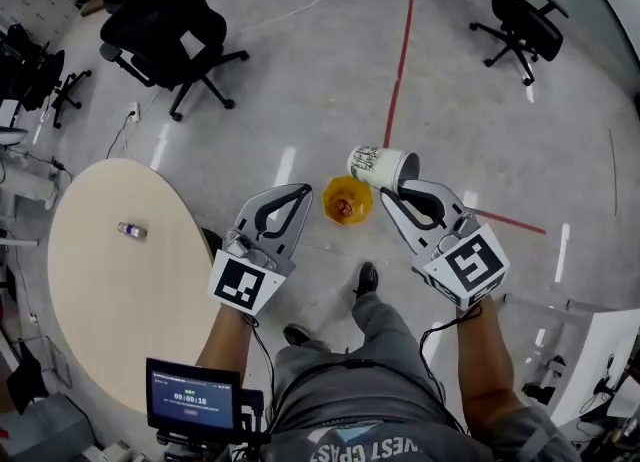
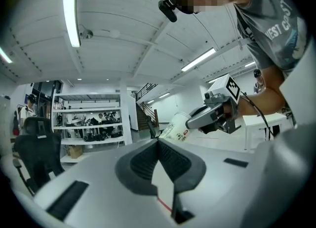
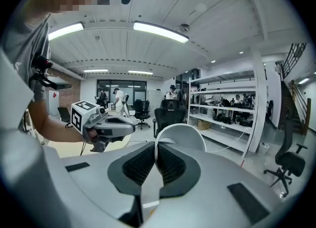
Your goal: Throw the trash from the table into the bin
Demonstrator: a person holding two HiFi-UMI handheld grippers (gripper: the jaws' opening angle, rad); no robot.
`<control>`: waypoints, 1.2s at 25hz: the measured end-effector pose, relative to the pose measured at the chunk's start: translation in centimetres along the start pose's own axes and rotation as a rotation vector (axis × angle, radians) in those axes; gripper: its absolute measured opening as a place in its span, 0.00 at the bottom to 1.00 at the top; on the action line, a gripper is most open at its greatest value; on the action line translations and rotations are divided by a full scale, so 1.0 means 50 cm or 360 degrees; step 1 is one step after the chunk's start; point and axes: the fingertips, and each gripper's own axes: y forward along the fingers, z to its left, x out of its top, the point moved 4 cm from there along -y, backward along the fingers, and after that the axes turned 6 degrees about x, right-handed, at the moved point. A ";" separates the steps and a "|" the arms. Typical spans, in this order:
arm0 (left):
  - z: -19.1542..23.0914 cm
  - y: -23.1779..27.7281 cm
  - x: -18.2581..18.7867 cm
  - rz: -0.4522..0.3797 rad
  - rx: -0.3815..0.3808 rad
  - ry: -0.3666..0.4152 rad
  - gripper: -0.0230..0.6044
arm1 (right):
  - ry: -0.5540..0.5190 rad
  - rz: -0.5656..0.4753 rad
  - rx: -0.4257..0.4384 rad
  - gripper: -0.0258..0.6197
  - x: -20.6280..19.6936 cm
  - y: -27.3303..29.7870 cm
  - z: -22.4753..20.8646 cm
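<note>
Small screen (image 1: pixel 192 398) at waist noted, timer read as 00:00:18. Shirt (image 2: pixel 276 24) print partly read: "WEST CO…". Jaws of left gripper (image 1: pixel 299 193) seen pressed together, nothing between. Jaws of right gripper (image 1: pixel 400 190) clamped on rim of paper cup (image 1: pixel 380 166). Cup tipped sideways over floor, just beside orange bin (image 1: pixel 346 200); green print not legible. Small bottle (image 1: pixel 132 231) seen lying on oval table (image 1: pixel 100 290).

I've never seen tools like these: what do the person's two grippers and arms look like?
Both the left gripper and right gripper are pale grey plastic with dark ribbed pads. Each carries a cube of black-and-white square markers. Black cables trail back from them; the person wears a grey printed T-shirt.
</note>
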 end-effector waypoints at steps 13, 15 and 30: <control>0.043 0.124 -0.534 0.0259 -0.0074 -0.0162 0.10 | 0.0295 0.0207 -0.0039 0.08 -0.475 0.244 -0.124; 0.037 0.128 -0.604 0.0307 -0.0081 -0.0194 0.10 | 0.0338 0.0238 -0.0035 0.08 -0.541 0.273 -0.128; 0.003 0.134 -0.909 0.0569 -0.0053 -0.0315 0.10 | 0.0427 0.0431 -0.0004 0.08 -0.854 0.413 -0.162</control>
